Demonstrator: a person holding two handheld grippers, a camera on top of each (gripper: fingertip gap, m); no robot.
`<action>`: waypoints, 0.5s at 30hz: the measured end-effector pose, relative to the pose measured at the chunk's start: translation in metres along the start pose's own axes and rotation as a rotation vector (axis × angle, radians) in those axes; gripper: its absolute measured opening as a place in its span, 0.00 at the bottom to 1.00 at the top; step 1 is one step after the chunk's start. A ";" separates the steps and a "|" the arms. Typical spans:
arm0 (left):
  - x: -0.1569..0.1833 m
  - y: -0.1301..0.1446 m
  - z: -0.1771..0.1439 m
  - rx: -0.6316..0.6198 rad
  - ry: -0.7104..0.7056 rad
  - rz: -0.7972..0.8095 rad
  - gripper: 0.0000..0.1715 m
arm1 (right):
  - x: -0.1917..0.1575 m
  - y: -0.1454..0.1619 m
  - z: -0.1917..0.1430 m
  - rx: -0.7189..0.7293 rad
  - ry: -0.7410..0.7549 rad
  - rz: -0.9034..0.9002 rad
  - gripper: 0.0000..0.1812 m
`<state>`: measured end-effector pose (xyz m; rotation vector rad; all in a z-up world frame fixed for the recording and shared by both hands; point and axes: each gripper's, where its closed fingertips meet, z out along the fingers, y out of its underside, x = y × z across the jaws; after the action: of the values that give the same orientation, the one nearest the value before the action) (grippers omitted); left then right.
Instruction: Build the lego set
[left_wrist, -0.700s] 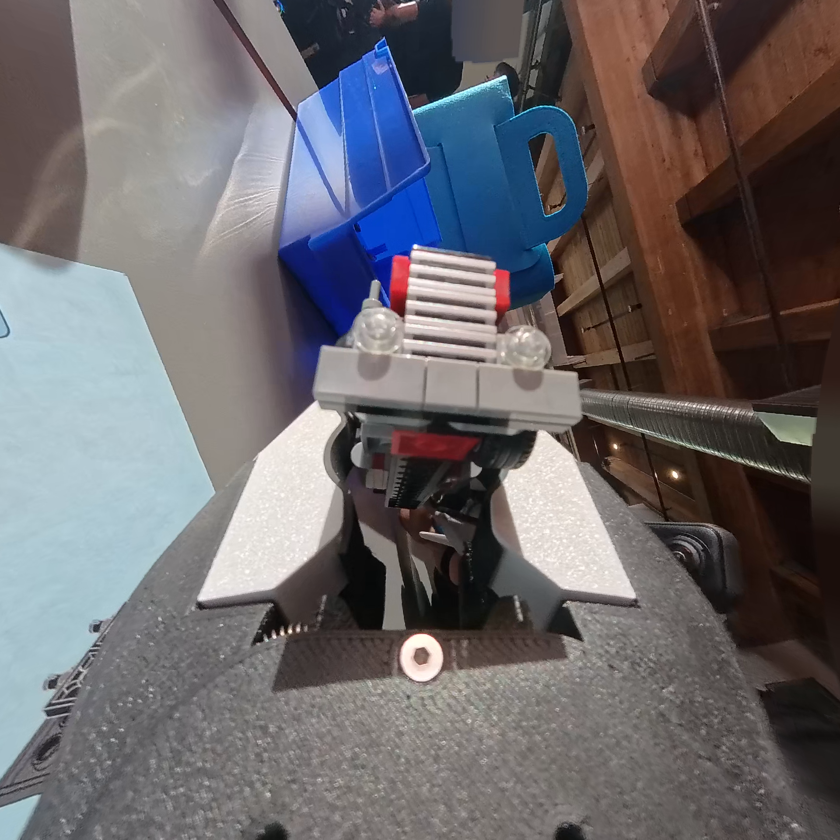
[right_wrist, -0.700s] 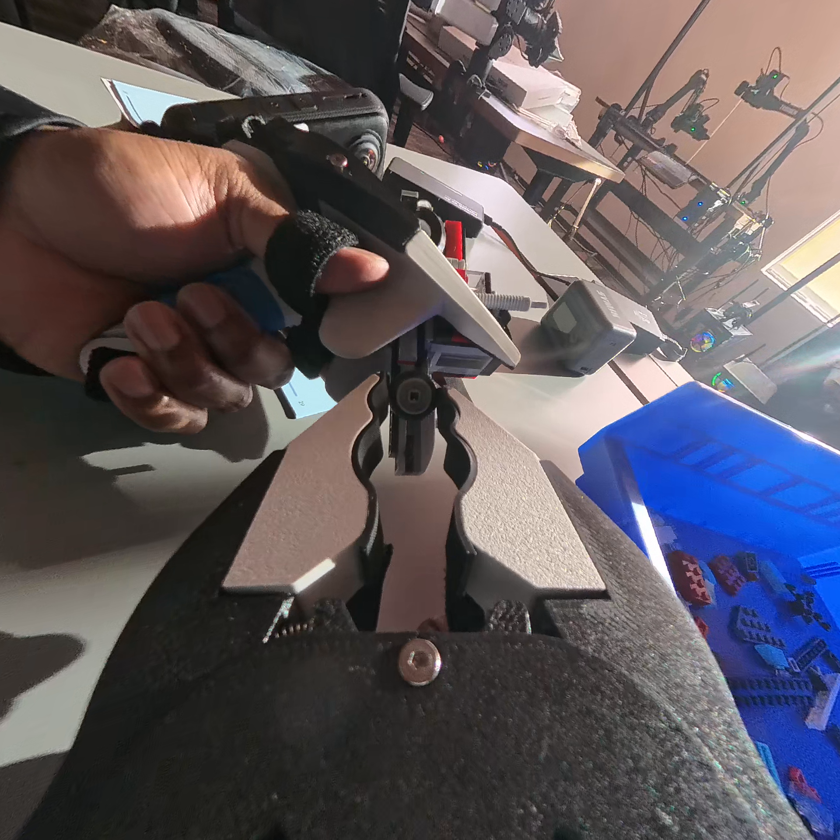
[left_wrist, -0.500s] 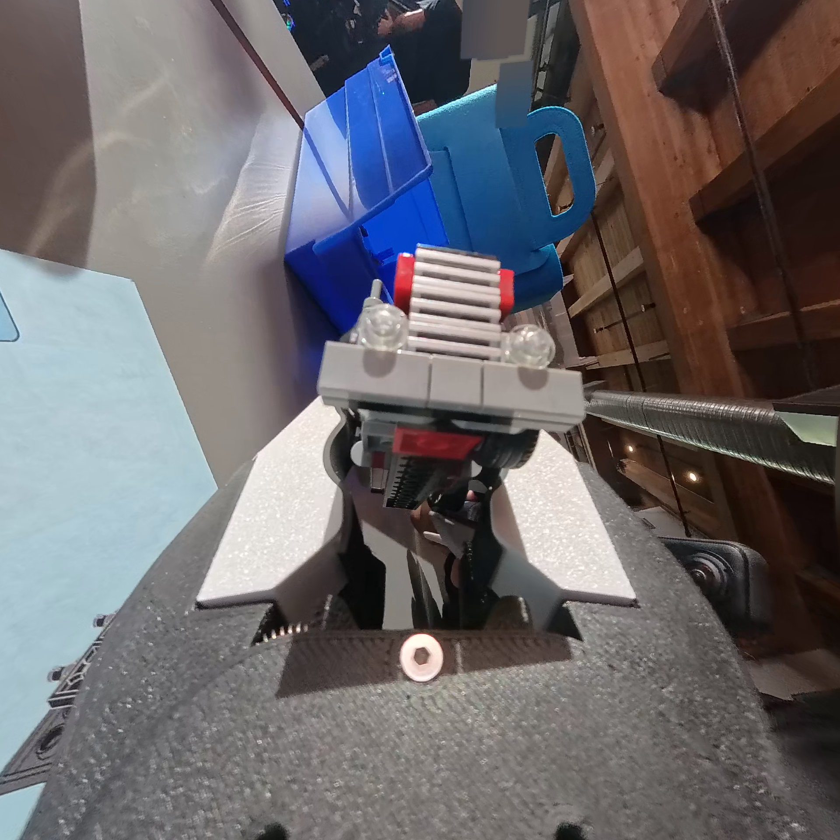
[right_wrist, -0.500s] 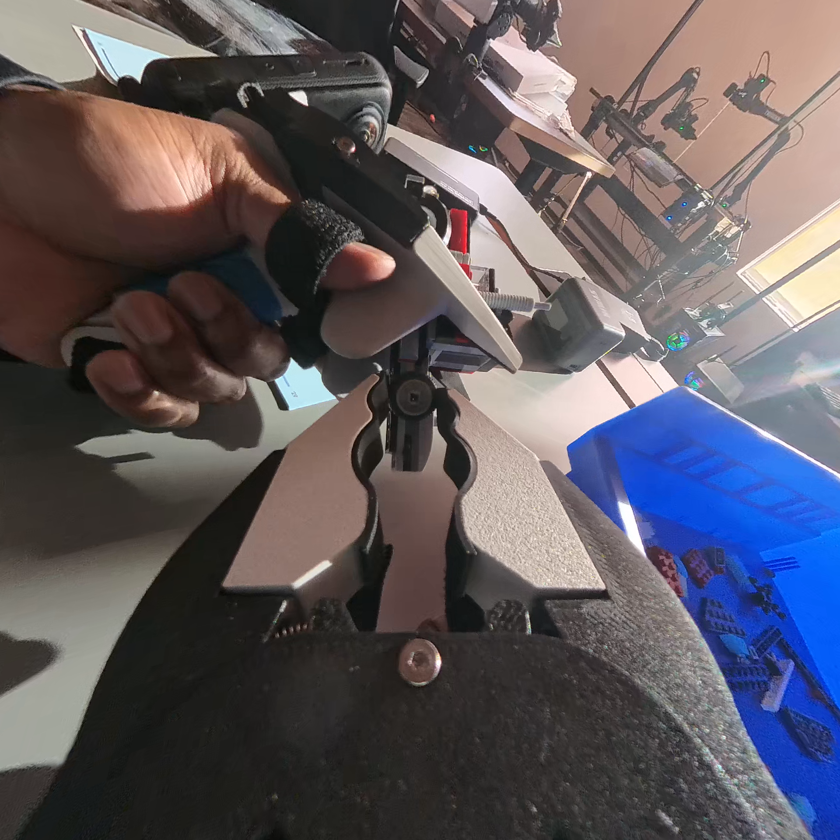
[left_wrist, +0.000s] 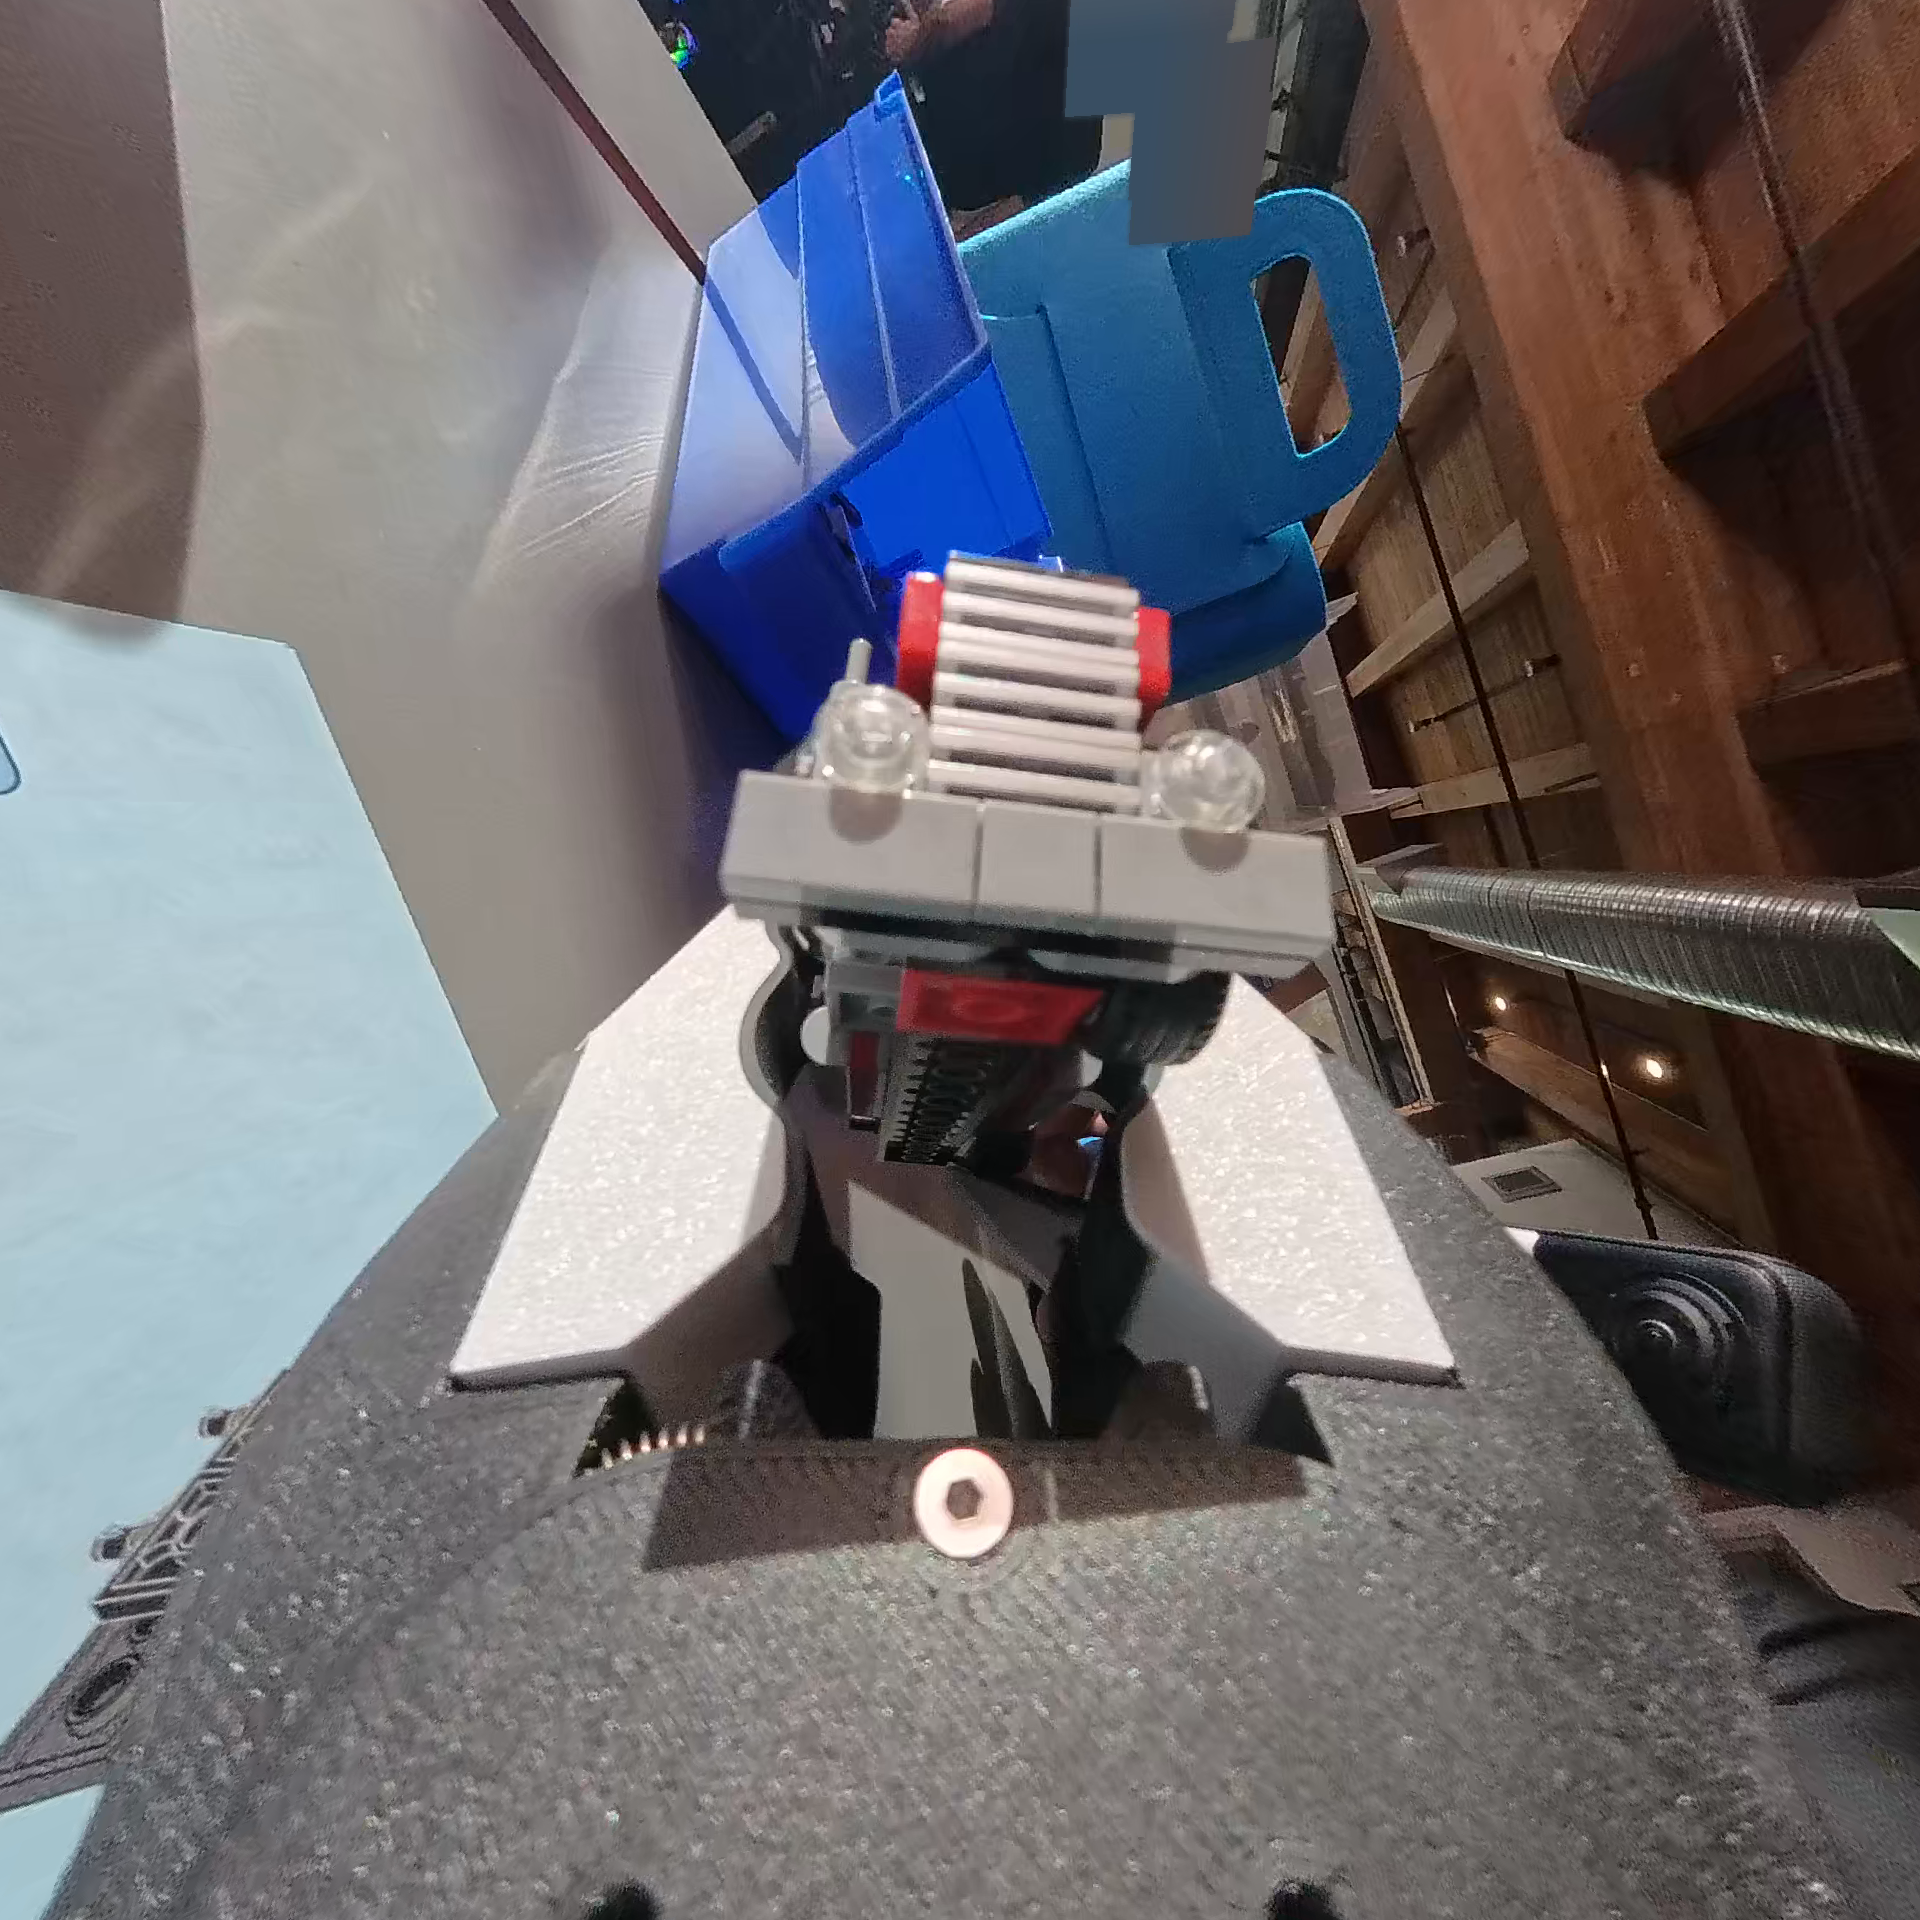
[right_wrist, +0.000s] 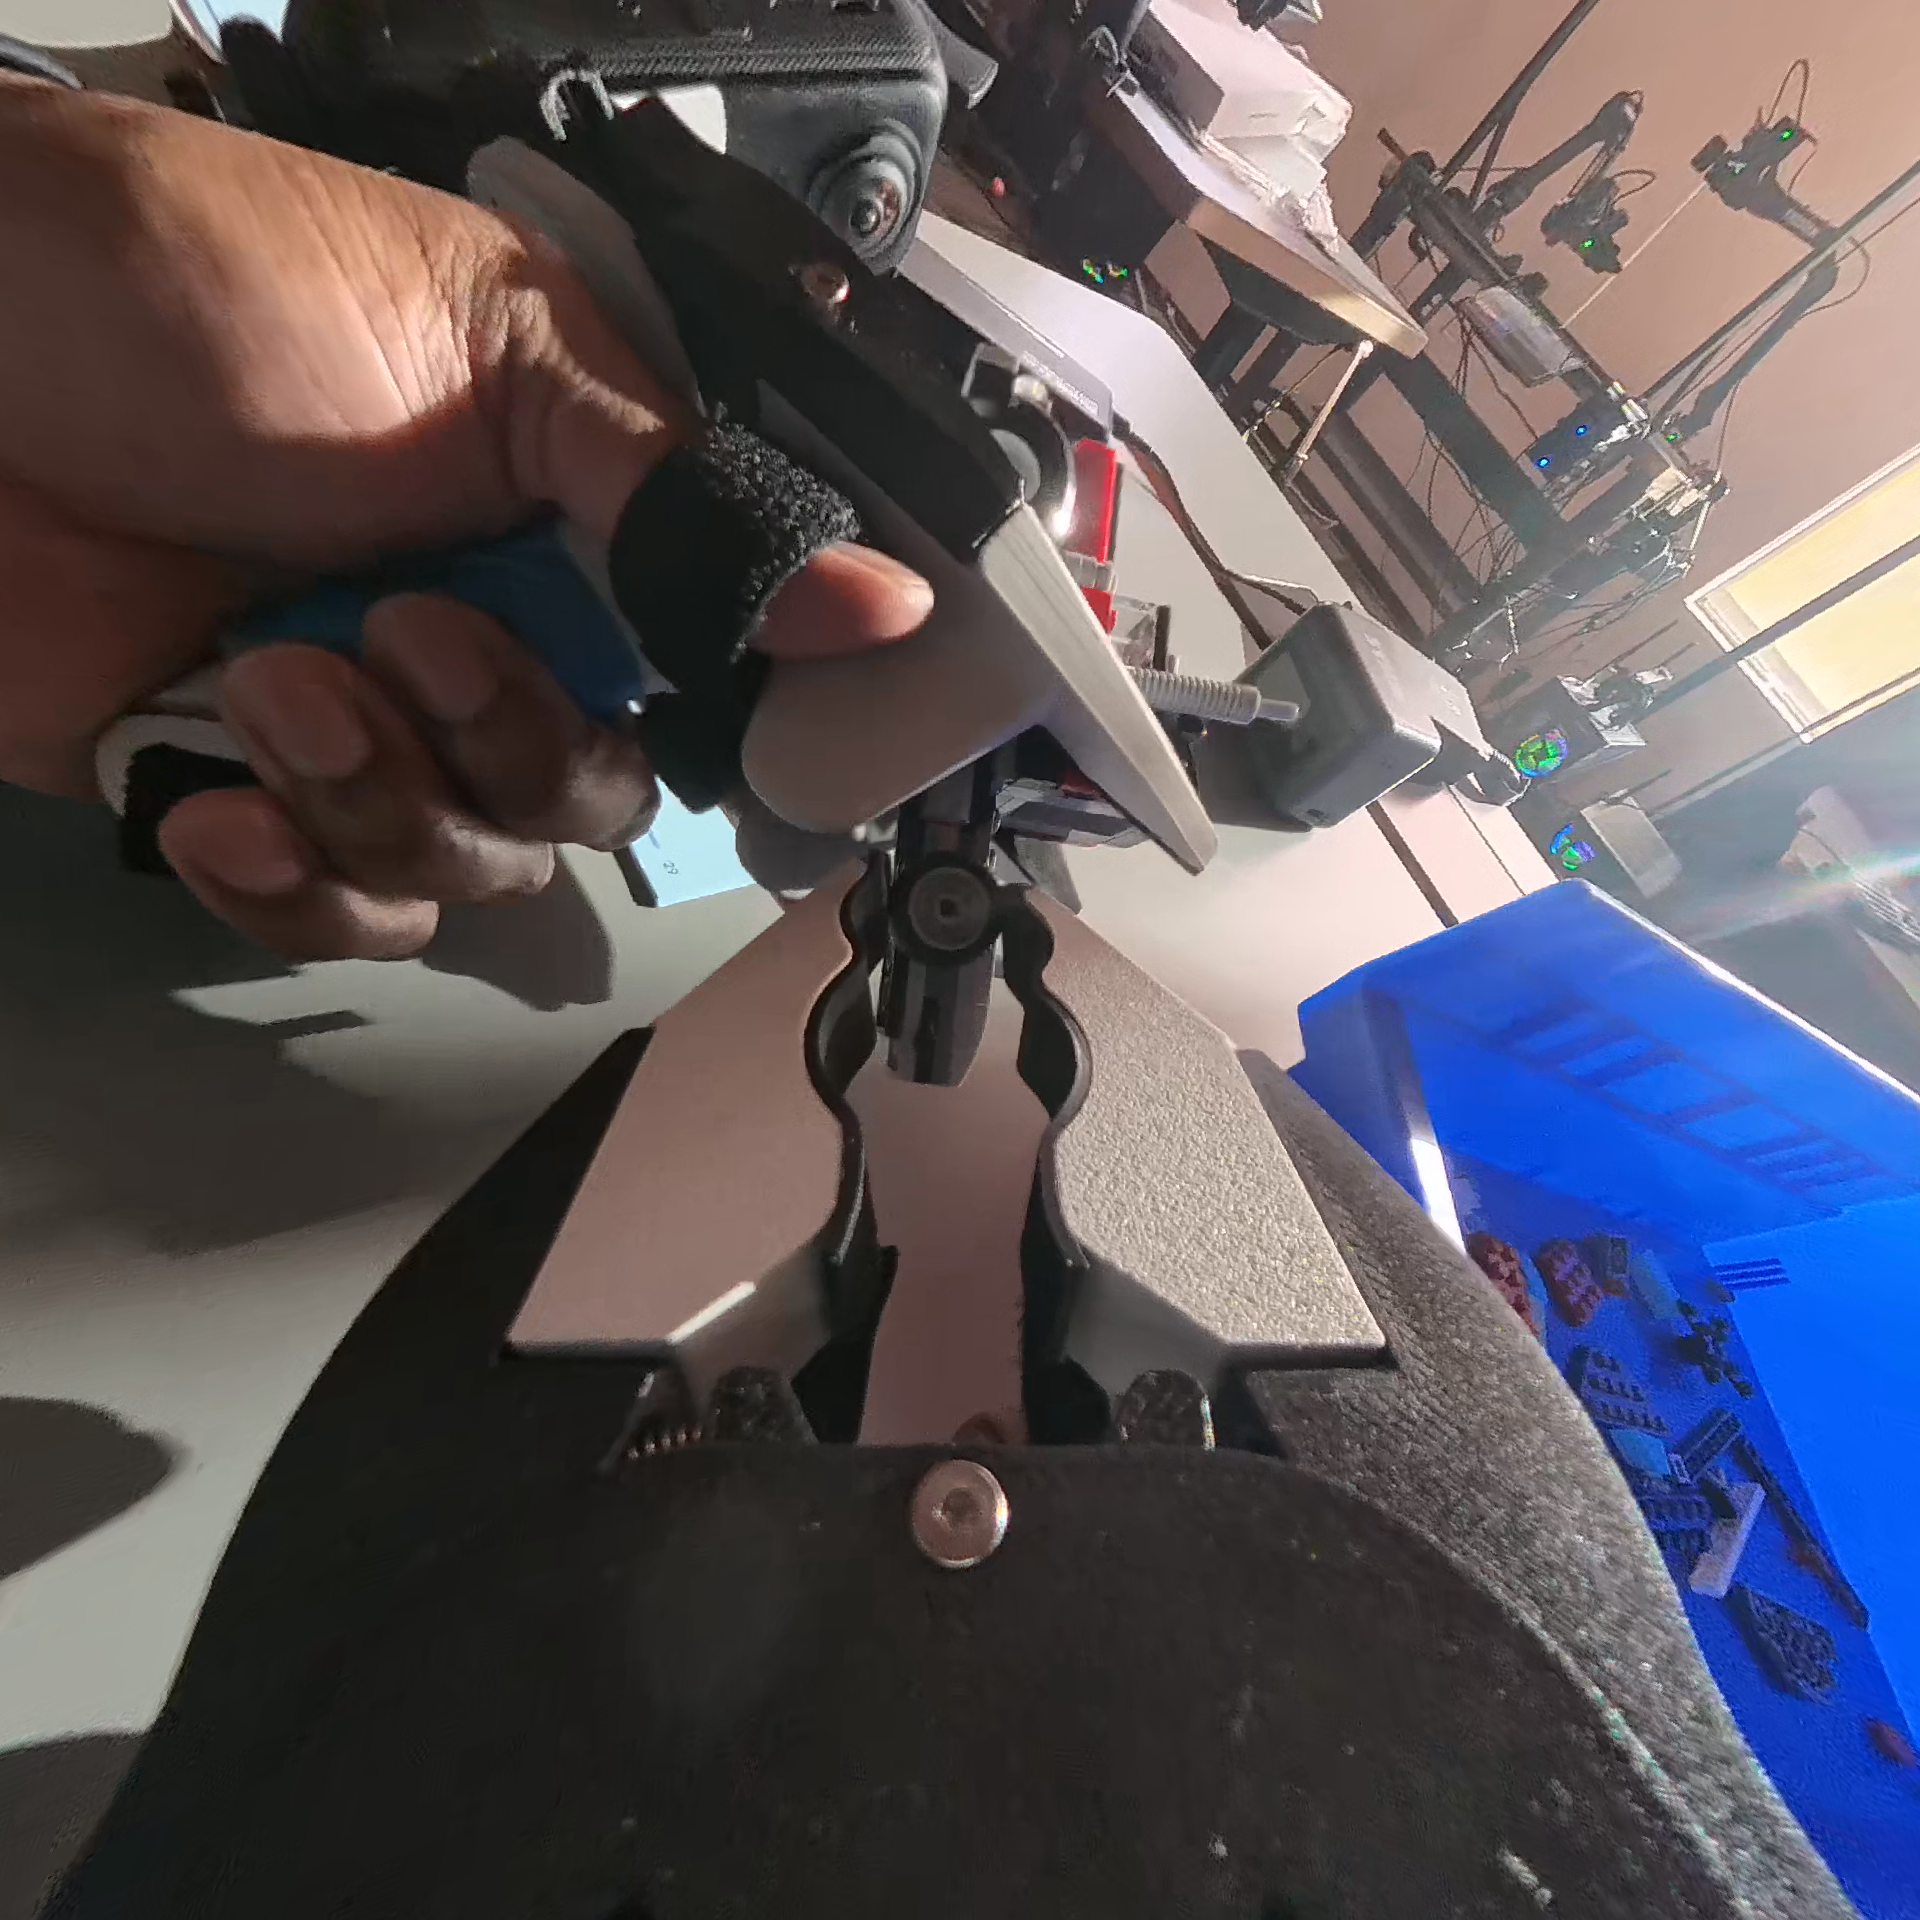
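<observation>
1. Left wrist view: the left gripper (left_wrist: 987, 1049) has its two grey fingers (left_wrist: 634, 1174) closed on the underside of a partly built lego truck (left_wrist: 1023, 831); grey bumper, ribbed grille with red corners and two clear round studs face the camera.
2. Left wrist view: beyond the truck a blue bin (left_wrist: 831, 436) rests on the pale table (left_wrist: 416, 416), with a teal handled carrier (left_wrist: 1195, 395) just behind it. A light blue sheet (left_wrist: 187, 987) lies at left; a wooden wall (left_wrist: 1662, 520) fills the right side.
3. Right wrist view: the right gripper (right_wrist: 940, 935) has its fingers drawn in on a dark wheel (right_wrist: 935, 914) at the underside of the truck, which is held clear of the table.
4. Right wrist view: a hand (right_wrist: 343, 499) grasps the handle of the left gripper, whose grey finger slants across the truck's red and grey bricks.
5. Right wrist view: the blue bin, at lower right, holds loose bricks (right_wrist: 1621, 1382) in red, grey and blue. A dark boxy device (right_wrist: 1340, 717) sits on the table behind the truck; stands and cables occupy the background.
</observation>
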<state>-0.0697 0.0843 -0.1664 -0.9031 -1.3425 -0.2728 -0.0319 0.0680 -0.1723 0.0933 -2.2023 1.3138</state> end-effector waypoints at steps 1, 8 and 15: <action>0.000 -0.001 0.000 0.000 0.011 -0.015 0.33 | 0.001 -0.001 0.000 0.014 0.009 0.006 0.14; -0.003 -0.013 -0.005 0.046 0.052 -0.101 0.32 | 0.015 -0.005 -0.010 0.109 -0.017 0.158 0.23; -0.004 -0.024 -0.010 0.097 0.104 -0.206 0.32 | 0.076 -0.036 -0.044 0.464 0.008 0.809 0.25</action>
<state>-0.0792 0.0610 -0.1599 -0.6614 -1.3418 -0.4047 -0.0641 0.1029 -0.0897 -0.6916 -1.9331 2.2231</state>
